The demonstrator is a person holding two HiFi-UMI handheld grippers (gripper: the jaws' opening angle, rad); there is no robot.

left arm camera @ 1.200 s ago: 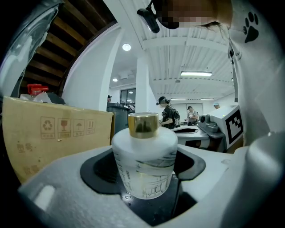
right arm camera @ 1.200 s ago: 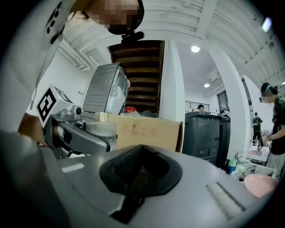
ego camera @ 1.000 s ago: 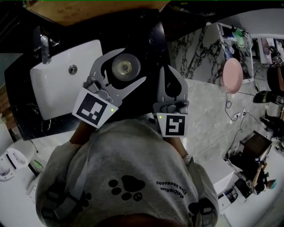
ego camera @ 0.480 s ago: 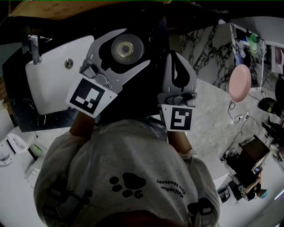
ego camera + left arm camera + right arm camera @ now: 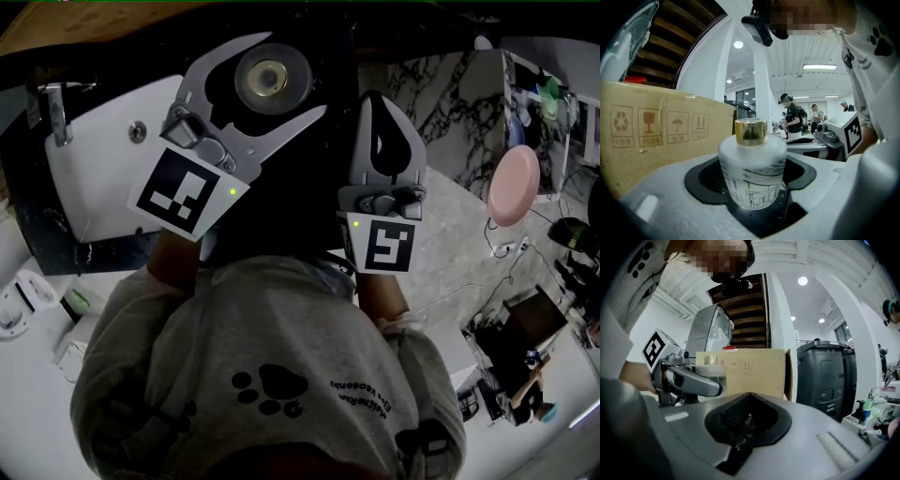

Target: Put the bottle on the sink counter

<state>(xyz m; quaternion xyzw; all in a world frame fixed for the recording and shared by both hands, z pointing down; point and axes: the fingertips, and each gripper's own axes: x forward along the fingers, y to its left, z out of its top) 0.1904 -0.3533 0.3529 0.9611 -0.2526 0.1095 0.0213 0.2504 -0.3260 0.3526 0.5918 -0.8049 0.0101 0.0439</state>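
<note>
Item count, head view and both gripper views:

- One bottle (image 5: 752, 164), fitted with one gold cap (image 5: 751, 131).
- Two grippers: one left gripper (image 5: 296, 72) and one right gripper (image 5: 375, 101). Each has two fingers (image 5: 281, 131), four in total.
- Two marker cubes, one per gripper: left marker cube (image 5: 183, 192) and right marker cube (image 5: 386, 246). Each shows one green indicator light (image 5: 232, 191), two in total.
- One wash basin (image 5: 103, 178) with one faucet (image 5: 56, 112).
- One cardboard box (image 5: 656, 136), printed with four handling symbols (image 5: 649, 125).
- One pink disc (image 5: 514, 185).
- Two dark bins (image 5: 824, 376).
- Three persons (image 5: 792, 115) in the background.
</note>
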